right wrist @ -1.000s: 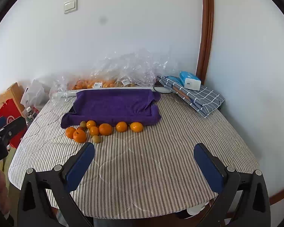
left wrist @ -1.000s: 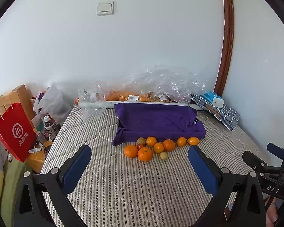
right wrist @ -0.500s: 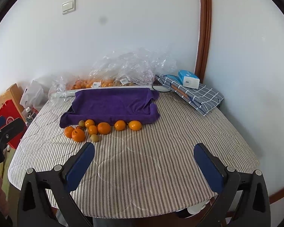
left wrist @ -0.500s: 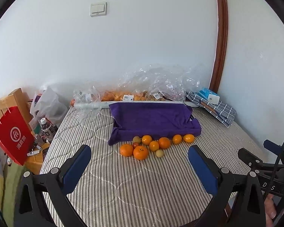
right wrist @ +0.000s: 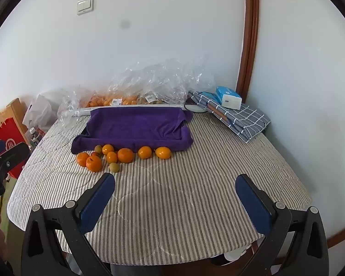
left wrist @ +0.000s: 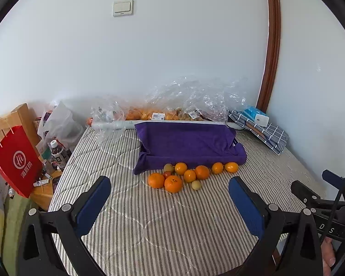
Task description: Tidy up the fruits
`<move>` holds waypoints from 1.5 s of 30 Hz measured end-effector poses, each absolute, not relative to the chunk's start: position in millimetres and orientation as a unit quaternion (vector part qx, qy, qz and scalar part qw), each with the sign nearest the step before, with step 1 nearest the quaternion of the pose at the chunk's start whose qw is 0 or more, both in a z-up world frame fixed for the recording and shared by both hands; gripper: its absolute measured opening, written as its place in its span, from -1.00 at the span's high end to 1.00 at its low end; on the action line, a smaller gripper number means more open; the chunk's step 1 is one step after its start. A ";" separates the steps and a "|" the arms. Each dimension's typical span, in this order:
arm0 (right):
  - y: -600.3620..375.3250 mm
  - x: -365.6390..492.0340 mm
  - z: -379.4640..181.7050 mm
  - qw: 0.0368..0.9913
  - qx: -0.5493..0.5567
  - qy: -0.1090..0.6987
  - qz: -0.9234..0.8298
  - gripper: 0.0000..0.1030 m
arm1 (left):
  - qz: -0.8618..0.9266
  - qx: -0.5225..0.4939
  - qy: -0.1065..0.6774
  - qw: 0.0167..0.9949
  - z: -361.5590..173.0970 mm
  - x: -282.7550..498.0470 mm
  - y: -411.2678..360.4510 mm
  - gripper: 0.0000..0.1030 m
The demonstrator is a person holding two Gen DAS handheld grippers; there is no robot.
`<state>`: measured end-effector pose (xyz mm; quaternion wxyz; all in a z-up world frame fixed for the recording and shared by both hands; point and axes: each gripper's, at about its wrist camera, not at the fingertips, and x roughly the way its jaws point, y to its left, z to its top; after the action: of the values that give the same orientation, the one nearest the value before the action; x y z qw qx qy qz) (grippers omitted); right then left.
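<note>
Several oranges point(left wrist: 173, 183) and small greenish fruits point(left wrist: 196, 185) lie in a loose cluster on the striped tablecloth point(left wrist: 163, 225), just in front of a tray covered by a purple towel point(left wrist: 188, 142). The same cluster point(right wrist: 125, 155) and the purple towel point(right wrist: 138, 126) show in the right wrist view. My left gripper point(left wrist: 170, 204) is open and empty, held above the table's near part. My right gripper point(right wrist: 176, 197) is open and empty, near the table's front edge, right of the fruit.
Clear plastic bags with more oranges point(left wrist: 154, 115) lie along the wall behind the tray. A folded checked cloth with a tissue pack point(right wrist: 228, 97) sits at the back right. A red paper bag point(left wrist: 16, 161) and bottles point(left wrist: 57, 151) stand left of the table.
Both grippers have drawn back slightly and risen, so the fruit and tray look a little farther away. Both stay open and nothing on the table has moved.
</note>
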<state>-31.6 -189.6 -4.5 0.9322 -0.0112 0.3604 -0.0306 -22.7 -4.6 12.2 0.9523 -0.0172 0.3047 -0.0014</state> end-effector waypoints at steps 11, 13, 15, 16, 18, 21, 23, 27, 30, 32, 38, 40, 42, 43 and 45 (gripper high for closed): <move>-185.0 -29.9 -5.0 0.931 -0.027 0.361 -0.045 -1.00 | -0.003 -0.047 0.312 0.949 10.3 -20.1 9.3 -0.99; -185.1 -30.9 -5.6 0.932 -0.029 0.357 -0.048 -1.00 | -0.004 -0.047 0.313 0.949 8.8 -19.8 9.8 -0.99; -186.1 -32.0 -5.3 0.935 -0.024 0.352 -0.043 -1.00 | -0.004 -0.047 0.314 0.948 7.8 -19.2 9.4 -0.99; -187.2 -32.8 -4.9 0.936 -0.019 0.349 -0.038 -1.00 | -0.004 -0.046 0.315 0.948 7.5 -18.8 9.0 -0.99; -189.1 -34.0 -3.4 0.939 -0.009 0.342 -0.032 -1.00 | -0.005 -0.045 0.315 0.948 7.1 -18.4 7.9 -0.99; -191.5 -35.6 -1.2 0.942 0.002 0.333 -0.026 -1.00 | -0.006 -0.043 0.313 0.949 7.5 -18.3 7.8 -0.99; -191.7 -36.3 -0.5 0.944 0.001 0.329 -0.027 -1.00 | -0.007 -0.042 0.312 0.949 7.2 -18.2 7.4 -0.99; -191.9 -36.0 -0.2 0.946 0.002 0.324 -0.022 -1.00 | -0.007 -0.044 0.313 0.949 6.7 -18.9 6.8 -0.99; -189.7 -36.1 -0.5 0.947 0.001 0.322 -0.012 -1.00 | -0.002 -0.040 0.315 0.948 6.0 -18.0 6.3 -0.99; -187.9 -34.4 -1.3 0.947 -0.001 0.322 -0.011 -1.00 | 0.001 -0.038 0.312 0.949 6.1 -18.1 6.7 -0.99; -183.0 -29.5 -3.8 0.946 -0.014 0.324 -0.011 -1.00 | -0.003 -0.054 0.314 0.948 5.6 -13.6 12.9 -0.99; -182.8 -28.4 -4.3 0.946 -0.014 0.323 -0.009 -1.00 | -0.002 -0.052 0.314 0.948 5.2 -11.4 13.6 -0.99; -183.5 -25.7 -5.5 0.945 -0.009 0.327 0.001 -1.00 | 0.005 -0.046 0.311 0.949 4.7 -9.5 12.8 -0.99; -184.1 -23.6 -6.5 0.944 -0.005 0.330 0.008 -1.00 | 0.007 -0.044 0.312 0.949 4.2 -7.8 13.1 -0.99; -185.0 -19.5 -8.5 0.943 -0.002 0.333 0.011 -1.00 | 0.005 -0.047 0.314 0.948 3.1 -3.8 14.6 -0.99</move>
<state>-19.5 -185.0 -8.5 0.9427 -0.0019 0.3334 0.0111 -3.8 14.6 3.1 0.9482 -0.0469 0.3141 0.0052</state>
